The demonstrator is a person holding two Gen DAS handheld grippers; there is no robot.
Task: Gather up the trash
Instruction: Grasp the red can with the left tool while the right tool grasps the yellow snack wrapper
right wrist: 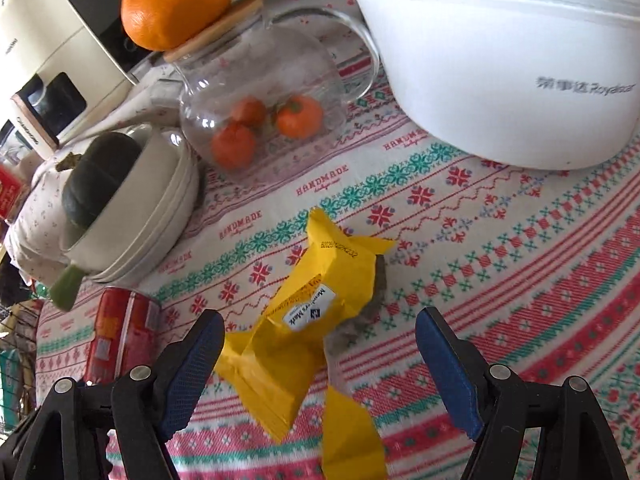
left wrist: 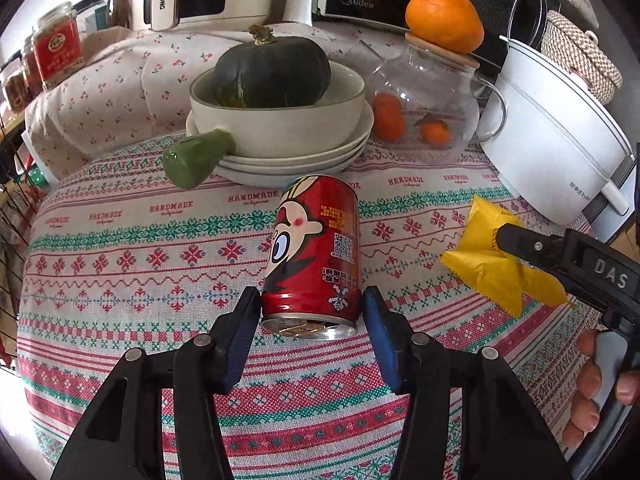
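A red drink can [left wrist: 314, 252] lies on its side on the patterned tablecloth [left wrist: 140, 240]. My left gripper [left wrist: 312, 312] is open, its blue pads on either side of the can's near end; contact is unclear. A crumpled yellow wrapper [right wrist: 312, 312] lies on the cloth between the open fingers of my right gripper [right wrist: 320, 344]. In the left wrist view the right gripper [left wrist: 504, 240] sits over the wrapper [left wrist: 484, 256]. The can also shows at the left of the right wrist view [right wrist: 120, 332].
A stack of bowls [left wrist: 280, 128] holds a dark green squash [left wrist: 272, 72], with a green handle [left wrist: 196, 160] sticking out. A glass teapot [left wrist: 424, 100] with small oranges carries an orange [left wrist: 444, 18] on its lid. A white cooker [left wrist: 560, 140] stands at right.
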